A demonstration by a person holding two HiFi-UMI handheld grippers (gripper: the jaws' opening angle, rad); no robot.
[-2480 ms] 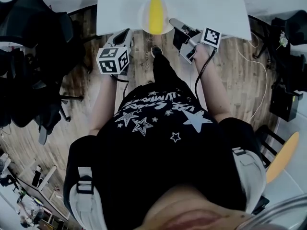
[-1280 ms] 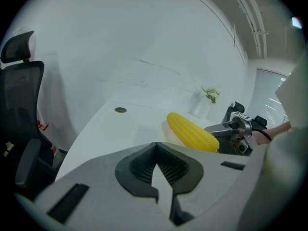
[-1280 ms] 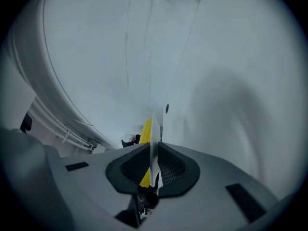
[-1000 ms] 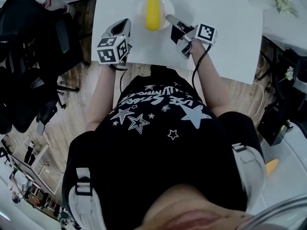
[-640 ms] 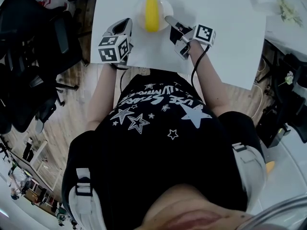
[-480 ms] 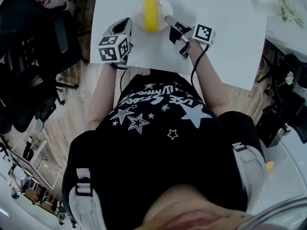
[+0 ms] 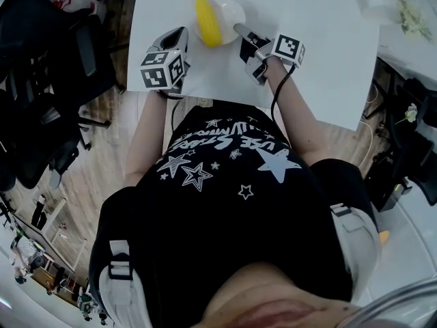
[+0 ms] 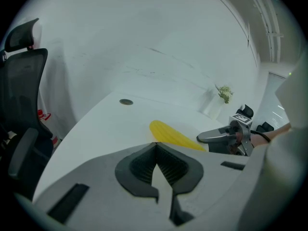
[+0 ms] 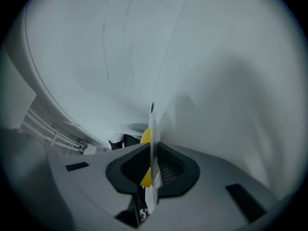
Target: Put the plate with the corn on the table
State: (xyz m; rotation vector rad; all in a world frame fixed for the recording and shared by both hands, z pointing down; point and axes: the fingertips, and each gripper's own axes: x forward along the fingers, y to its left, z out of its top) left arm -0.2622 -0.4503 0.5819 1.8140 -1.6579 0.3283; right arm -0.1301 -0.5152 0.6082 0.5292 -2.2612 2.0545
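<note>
The white plate (image 7: 232, 7) is low over the white table (image 7: 321, 53) near its far edge. A yellow corn cob (image 7: 207, 21) lies slanted across the plate's left rim. My right gripper (image 7: 239, 27) is shut on the plate's near right rim. In the right gripper view the rim (image 9: 153, 129) runs edge-on between the pads of the right gripper (image 9: 153, 150), with the corn (image 9: 145, 136) behind it. My left gripper (image 7: 179, 34) hovers left of the plate, shut and holding nothing. The left gripper (image 8: 155, 146) faces the corn (image 8: 173, 134) and the right gripper (image 8: 207, 137).
A black office chair (image 7: 48, 80) stands left of the table over a wooden floor. A small plant (image 7: 410, 12) sits on a surface at the far right. A round grommet (image 8: 126, 101) marks the table's far part. The person's body covers the near side.
The plate has come from the table's near edge further in over the table. In the last half second the corn slid and turned toward the plate's left rim. The left gripper barely moved.
</note>
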